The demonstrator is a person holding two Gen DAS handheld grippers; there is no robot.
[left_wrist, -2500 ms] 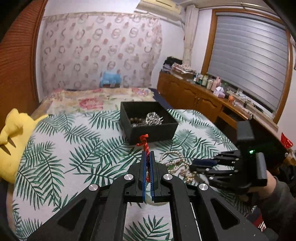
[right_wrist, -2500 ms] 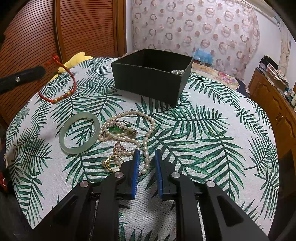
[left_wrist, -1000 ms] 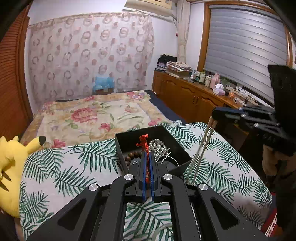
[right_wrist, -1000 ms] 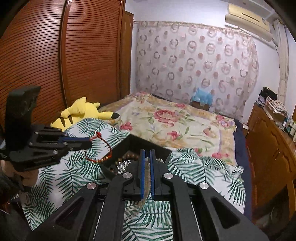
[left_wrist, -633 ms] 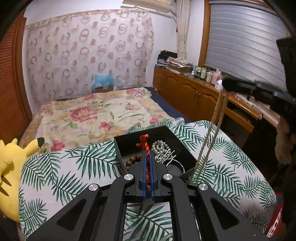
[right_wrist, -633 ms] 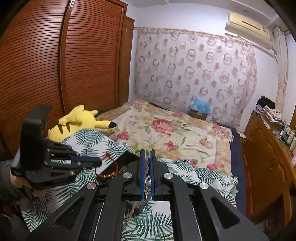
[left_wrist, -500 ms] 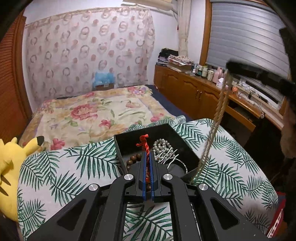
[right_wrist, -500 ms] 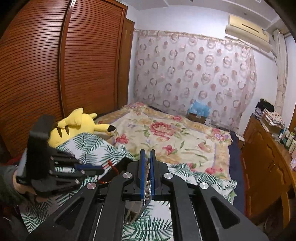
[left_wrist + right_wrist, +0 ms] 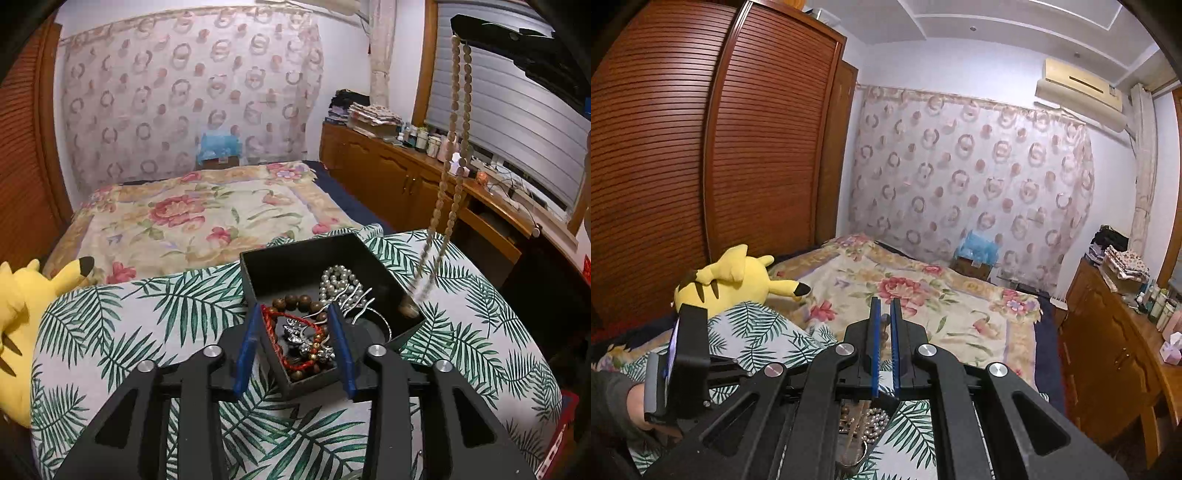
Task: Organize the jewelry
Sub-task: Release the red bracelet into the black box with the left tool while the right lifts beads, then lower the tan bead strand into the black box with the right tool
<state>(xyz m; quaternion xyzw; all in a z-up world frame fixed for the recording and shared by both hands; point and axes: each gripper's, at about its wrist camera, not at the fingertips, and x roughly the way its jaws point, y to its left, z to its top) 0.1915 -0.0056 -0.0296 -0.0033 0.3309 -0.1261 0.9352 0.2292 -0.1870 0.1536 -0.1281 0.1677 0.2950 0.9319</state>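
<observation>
Left gripper [image 9: 295,347] stands wide open at lower centre over the box [image 9: 406,334]; the red bracelet [image 9: 291,339] lies inside. Right gripper [image 9: 883,347], pinched on the bead necklace [image 9: 456,155], dangles it at upper right. Next, I judge: lower the strand into the box, then release.

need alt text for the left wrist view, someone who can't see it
The open left gripper hovers over a black square jewelry box holding a red cord bracelet, brown wooden beads and white pearls. At right, the right gripper dangles a long beige bead necklace toward the box's corner, above a palm-leaf tablecloth.
</observation>
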